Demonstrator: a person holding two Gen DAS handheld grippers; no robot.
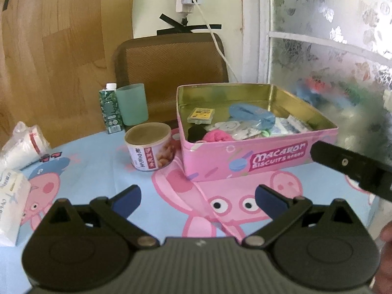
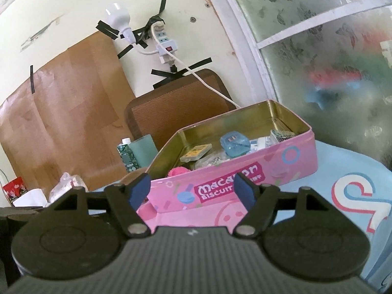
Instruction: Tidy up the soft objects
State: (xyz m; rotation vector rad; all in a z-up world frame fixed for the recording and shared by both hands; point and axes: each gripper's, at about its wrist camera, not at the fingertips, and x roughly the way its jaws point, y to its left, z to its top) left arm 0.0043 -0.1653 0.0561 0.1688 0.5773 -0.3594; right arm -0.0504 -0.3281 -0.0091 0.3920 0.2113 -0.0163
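An open pink Macaron biscuit tin (image 1: 267, 158) stands on the cartoon tablecloth, holding a pink soft ball (image 1: 216, 136), a black soft ball (image 1: 197, 132), a blue pouch (image 1: 252, 114), a small yellow card box (image 1: 201, 115) and packets. My left gripper (image 1: 198, 199) is open and empty, above the cloth in front of the tin. My right gripper (image 2: 193, 191) is open and empty, close to the tin's front wall (image 2: 245, 178); the pink ball (image 2: 178, 171) shows inside. One right finger (image 1: 348, 165) enters the left view at the right.
A snack can (image 1: 149, 148), a green carton (image 1: 110, 110) and a teal cup (image 1: 132, 104) stand left of the tin. White packets (image 1: 17, 152) lie at the left table edge. A brown chair back (image 1: 169, 63) and a wall power strip (image 2: 164, 46) are behind.
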